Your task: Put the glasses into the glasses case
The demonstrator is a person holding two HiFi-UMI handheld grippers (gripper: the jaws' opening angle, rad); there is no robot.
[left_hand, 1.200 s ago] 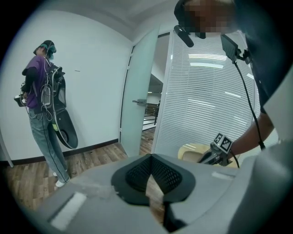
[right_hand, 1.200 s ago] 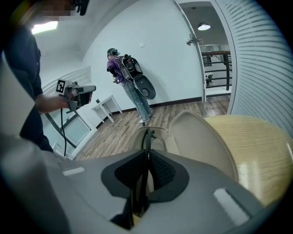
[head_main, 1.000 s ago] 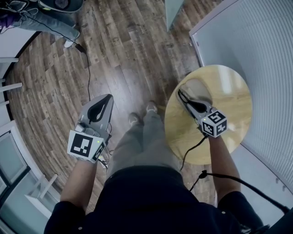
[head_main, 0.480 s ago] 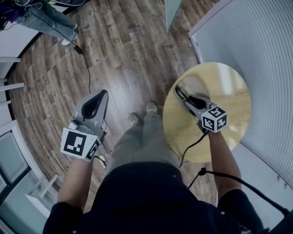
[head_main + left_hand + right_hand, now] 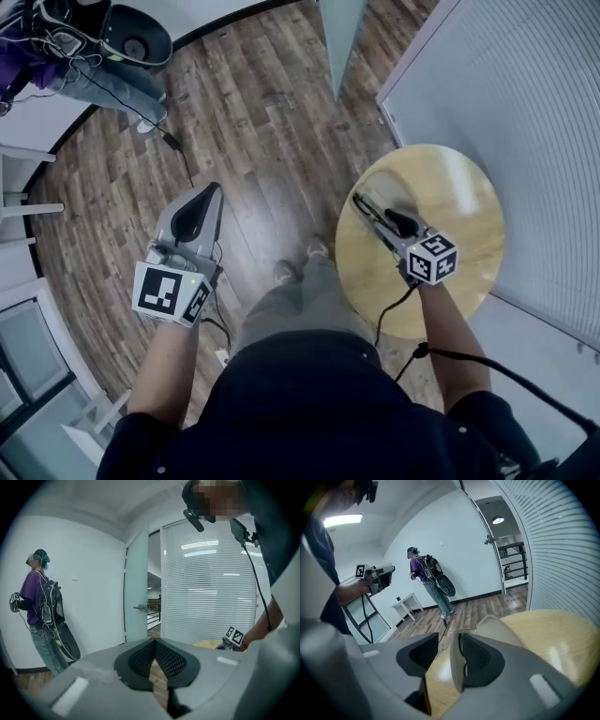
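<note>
A beige glasses case (image 5: 502,624) lies on the round wooden table (image 5: 459,216), just beyond my right gripper (image 5: 444,645). That gripper's jaws have just been opening and now stand wide apart. The case's pale rim shows in the gap beside the right-hand pad, and neither pad presses on it. In the head view the right gripper (image 5: 361,201) hovers over the table's left part. My left gripper (image 5: 208,191) is held out over the wood floor, away from the table. Its tips (image 5: 154,642) meet with nothing between them. No glasses are visible in any view.
A wall of white blinds (image 5: 506,84) runs close behind the table. Another person in purple (image 5: 40,597) stands by the far wall near a small white table (image 5: 407,605). A door (image 5: 137,588) stands ajar. A cable (image 5: 183,159) trails across the floor.
The right jaws have spread apart at the case. Both grippers have come up a little. The left one stays shut.
</note>
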